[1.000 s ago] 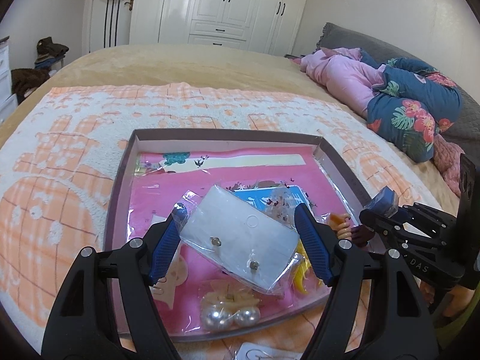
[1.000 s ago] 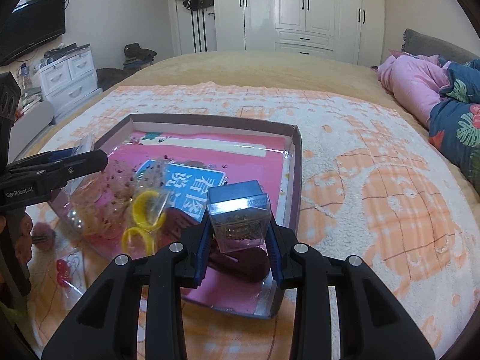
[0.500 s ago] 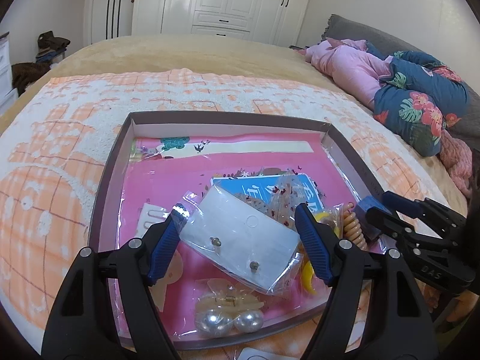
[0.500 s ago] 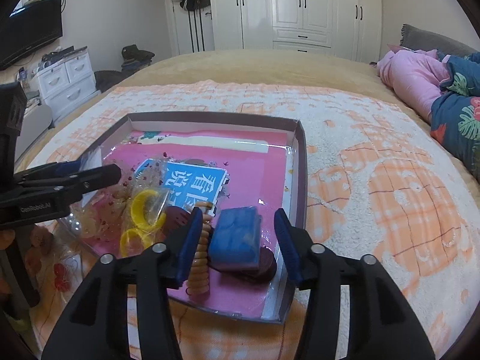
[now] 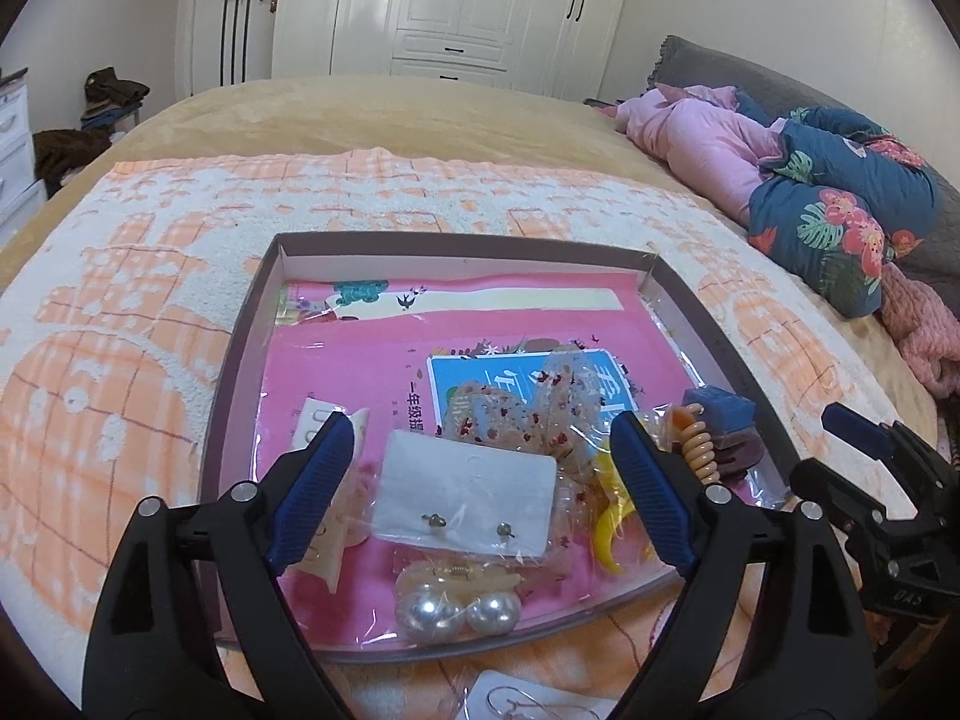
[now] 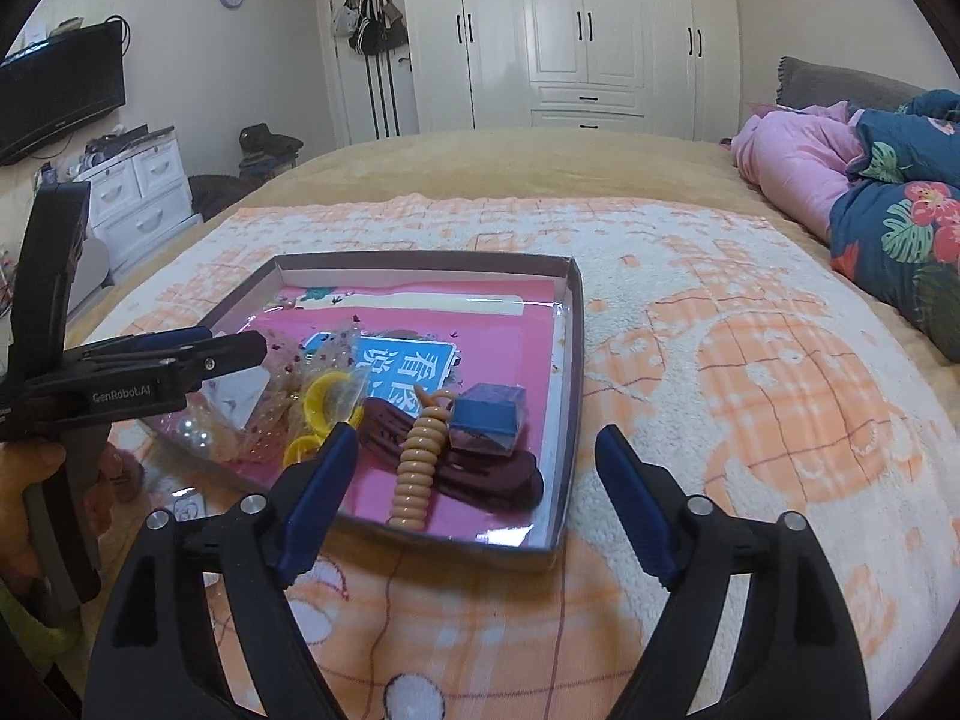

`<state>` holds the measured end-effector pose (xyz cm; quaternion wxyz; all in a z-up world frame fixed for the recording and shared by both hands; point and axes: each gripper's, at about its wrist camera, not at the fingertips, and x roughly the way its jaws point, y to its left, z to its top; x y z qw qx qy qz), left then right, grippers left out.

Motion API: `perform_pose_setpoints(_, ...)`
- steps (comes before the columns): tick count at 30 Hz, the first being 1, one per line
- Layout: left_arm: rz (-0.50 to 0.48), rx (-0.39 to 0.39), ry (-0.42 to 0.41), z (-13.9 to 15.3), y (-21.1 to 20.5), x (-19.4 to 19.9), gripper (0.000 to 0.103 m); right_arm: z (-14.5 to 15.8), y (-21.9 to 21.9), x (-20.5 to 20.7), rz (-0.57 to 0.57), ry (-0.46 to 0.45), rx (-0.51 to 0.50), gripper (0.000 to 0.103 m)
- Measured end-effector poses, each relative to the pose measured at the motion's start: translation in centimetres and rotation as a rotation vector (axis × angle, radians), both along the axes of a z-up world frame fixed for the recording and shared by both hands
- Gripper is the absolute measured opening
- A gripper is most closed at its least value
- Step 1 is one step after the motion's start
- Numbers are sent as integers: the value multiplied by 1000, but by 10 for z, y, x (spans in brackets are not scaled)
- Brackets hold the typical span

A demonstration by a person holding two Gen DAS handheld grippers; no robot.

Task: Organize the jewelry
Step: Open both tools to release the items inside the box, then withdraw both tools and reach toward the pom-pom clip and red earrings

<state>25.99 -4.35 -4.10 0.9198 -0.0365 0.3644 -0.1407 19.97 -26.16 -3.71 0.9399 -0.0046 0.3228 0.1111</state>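
Along the left wrist frame's bottom edge, a clear-bagged hoop earring card [image 5: 540, 702] is cut off; left gripper [image 5: 480, 468] and right gripper [image 6: 474, 474] gape empty.

- The right gripper [image 6: 474, 474], fingers spread wide with nothing between them, hovers at the near edge of the tray [image 6: 573, 360].
- A blue box [image 6: 487, 418] rests on dark hair clips [image 6: 486, 471], touching a tan spiral hair tie [image 6: 420, 462].
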Motion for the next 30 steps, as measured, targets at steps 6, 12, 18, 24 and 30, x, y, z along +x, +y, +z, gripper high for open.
perform_pose_setpoints(6,4,-12,-39,14,0,-18,90,9,-2,-15,-10,-41,-1,85)
perform_pose_setpoints(12,30,-37,-95,27,7,-48,91,23,-7,-36,-28,-125,14,91)
perform_pose_setpoints(18,38,-37,-144,36,10,-76,91,30,-9,-51,-13,-164,34,93)
perform_pose_setpoints(24,51,-22,-176,40,18,-98,92,34,1,-66,31,-180,21,94)
perform_pose_setpoints(30,80,-10,-188,39,31,-114,92,34,18,-77,81,-184,6,94)
